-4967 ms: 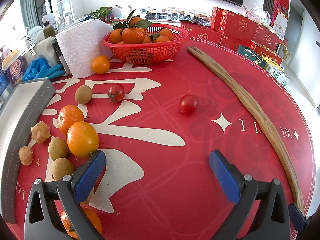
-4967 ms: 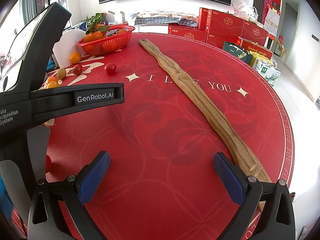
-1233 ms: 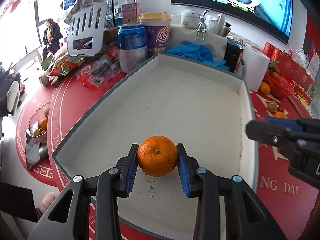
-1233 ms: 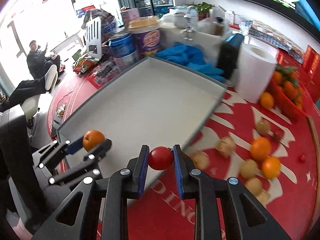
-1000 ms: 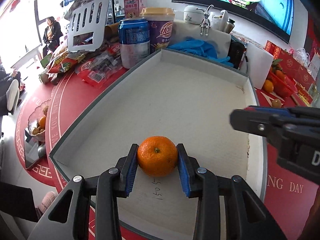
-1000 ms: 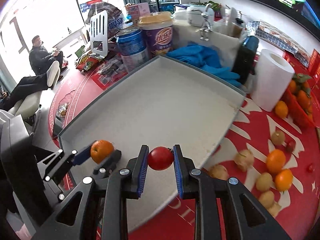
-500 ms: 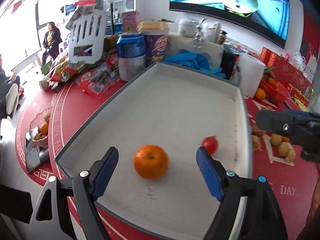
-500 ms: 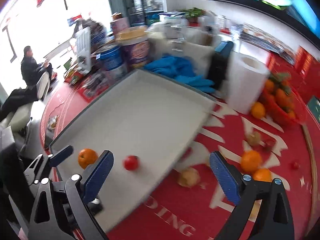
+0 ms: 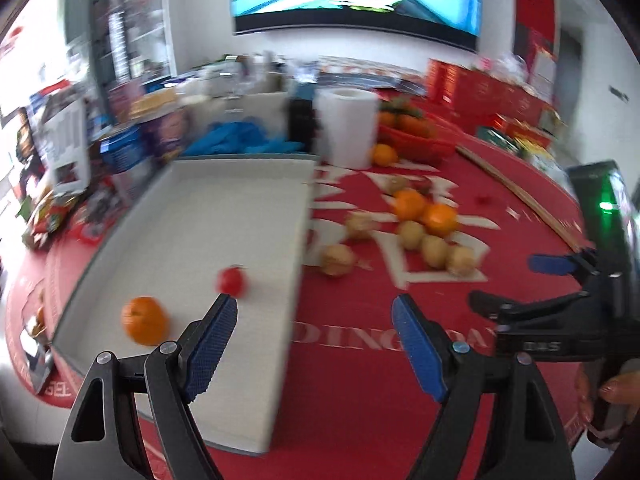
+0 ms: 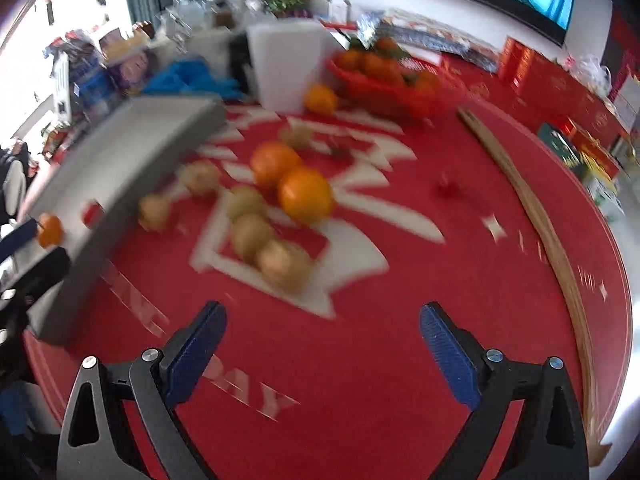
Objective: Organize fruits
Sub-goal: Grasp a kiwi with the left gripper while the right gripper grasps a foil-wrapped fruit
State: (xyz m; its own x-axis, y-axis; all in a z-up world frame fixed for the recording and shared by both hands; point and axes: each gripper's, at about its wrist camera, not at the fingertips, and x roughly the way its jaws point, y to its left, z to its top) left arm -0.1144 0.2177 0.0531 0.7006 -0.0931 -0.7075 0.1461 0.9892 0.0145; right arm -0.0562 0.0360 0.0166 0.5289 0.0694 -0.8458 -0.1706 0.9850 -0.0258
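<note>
An orange (image 9: 145, 320) and a red tomato (image 9: 231, 280) lie in the grey tray (image 9: 208, 216); both also show blurred in the right wrist view, the orange (image 10: 50, 230) at far left. My left gripper (image 9: 314, 344) is open and empty over the tray's right edge. My right gripper (image 10: 322, 344) is open and empty above the red tablecloth, in front of a loose pile of two oranges (image 10: 306, 196) and several brown fruits (image 10: 282, 264). The right gripper also shows in the left wrist view (image 9: 552, 284). A small tomato (image 10: 450, 188) lies alone to the right.
A red basket of oranges (image 10: 394, 80) and a paper towel roll (image 10: 288, 66) stand at the back. A long wooden stick (image 10: 548, 236) runs along the table's right side. Cans, blue gloves (image 9: 240, 140) and snack bags crowd behind the tray.
Both grippers have swung right, away from the tray and toward the loose fruit pile. The orange and tomato stay in the tray. Both views are motion-blurred.
</note>
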